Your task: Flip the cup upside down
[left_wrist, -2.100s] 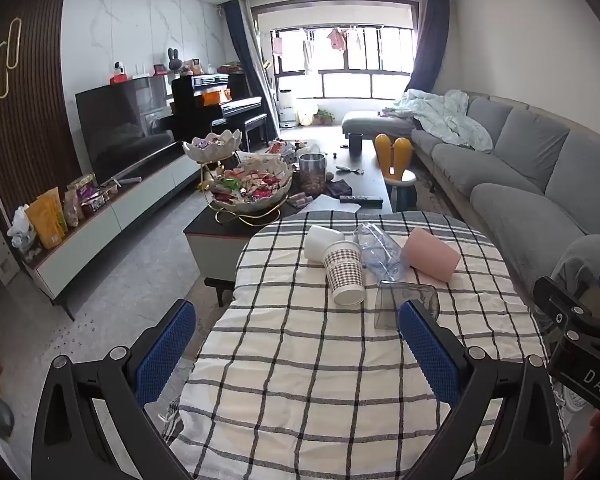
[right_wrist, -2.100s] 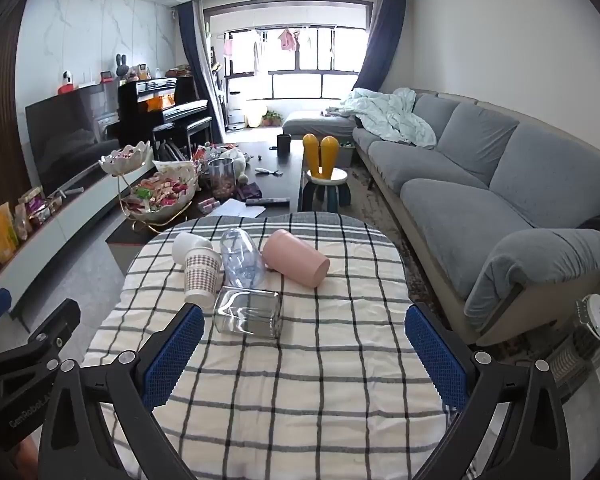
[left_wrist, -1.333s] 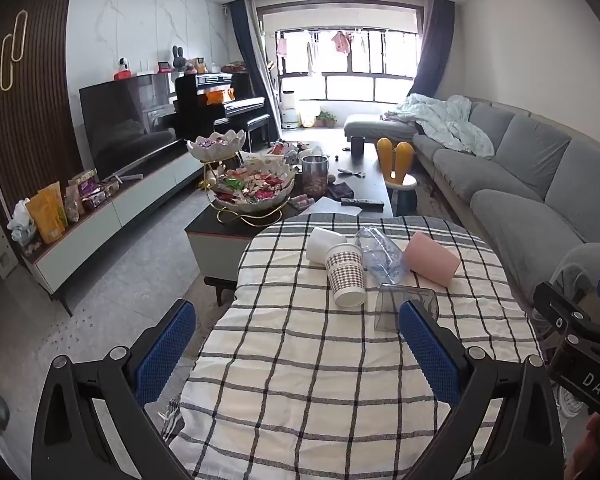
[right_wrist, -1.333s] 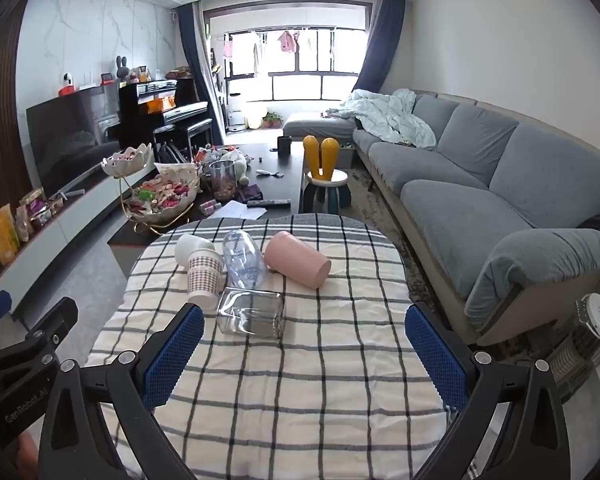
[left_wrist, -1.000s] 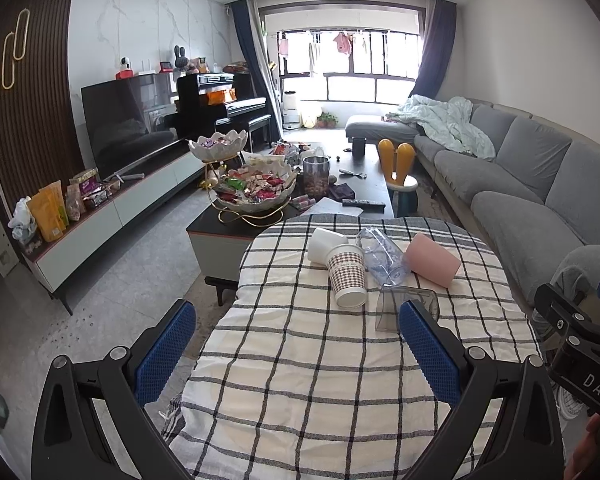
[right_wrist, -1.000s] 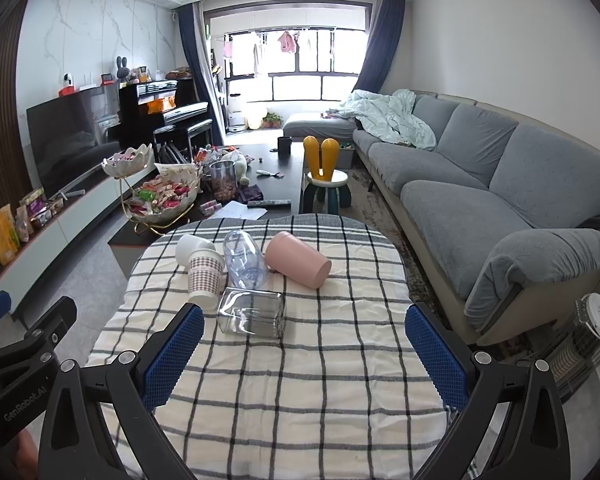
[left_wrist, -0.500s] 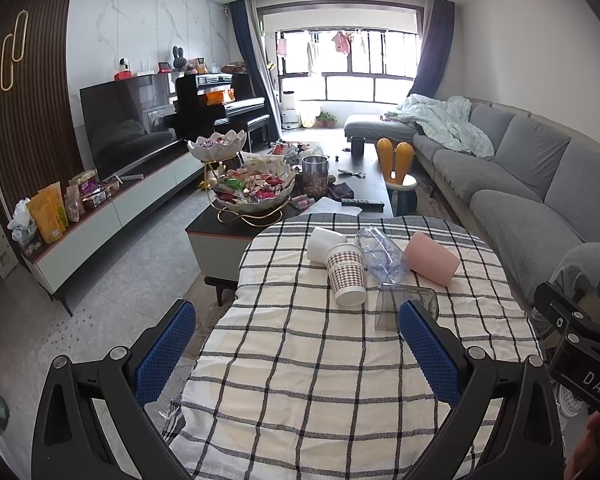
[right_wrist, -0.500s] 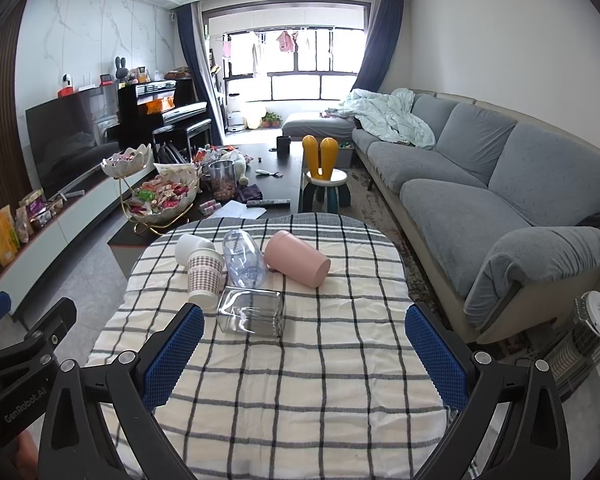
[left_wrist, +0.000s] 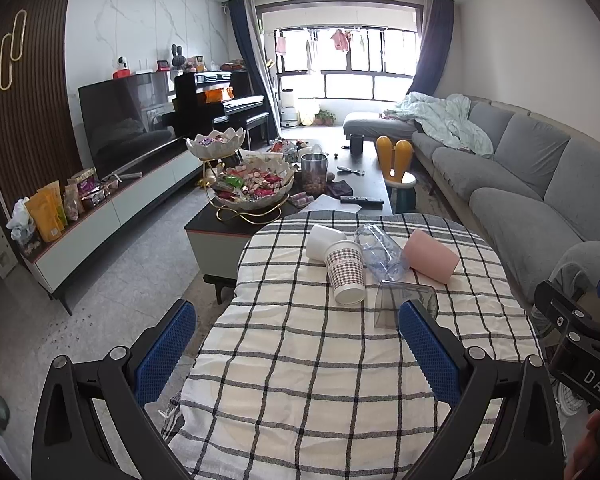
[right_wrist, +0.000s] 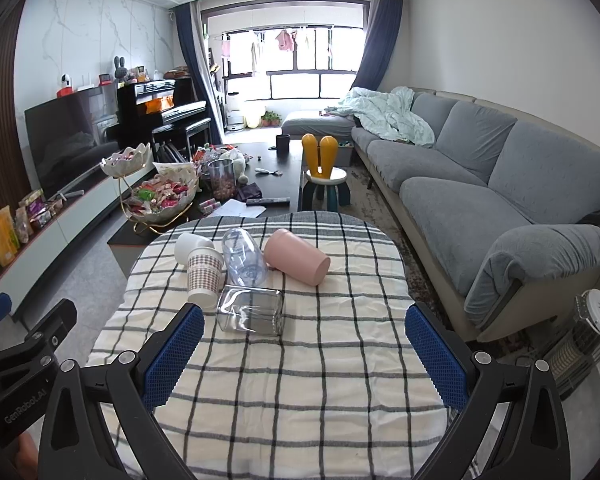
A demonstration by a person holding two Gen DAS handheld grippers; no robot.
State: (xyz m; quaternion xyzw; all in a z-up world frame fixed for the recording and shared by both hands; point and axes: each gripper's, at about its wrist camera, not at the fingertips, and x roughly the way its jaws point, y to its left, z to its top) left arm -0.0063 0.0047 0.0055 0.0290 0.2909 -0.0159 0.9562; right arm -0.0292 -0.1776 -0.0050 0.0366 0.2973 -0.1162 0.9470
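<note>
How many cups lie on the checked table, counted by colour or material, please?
White cup: 1
Patterned paper cup: 1
Clear round plastic cup: 1
Pink cup: 1
Clear square glass cup: 1
Total: 5, all lying on their sides.

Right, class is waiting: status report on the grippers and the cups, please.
Left gripper open, empty. Right gripper open, empty. Five cups on their sides, none flipped; square glass cup nearest. Checked tablecloth bare between grippers and cups.

Right hand-held gripper [right_wrist: 305, 346] with jaws spread wide over checked desk [right_wrist: 300, 380], pink cup [right_wrist: 297, 256], patterned paper cup [right_wrist: 203, 275], clear glass [right_wrist: 251, 310] lying on their sides
</note>
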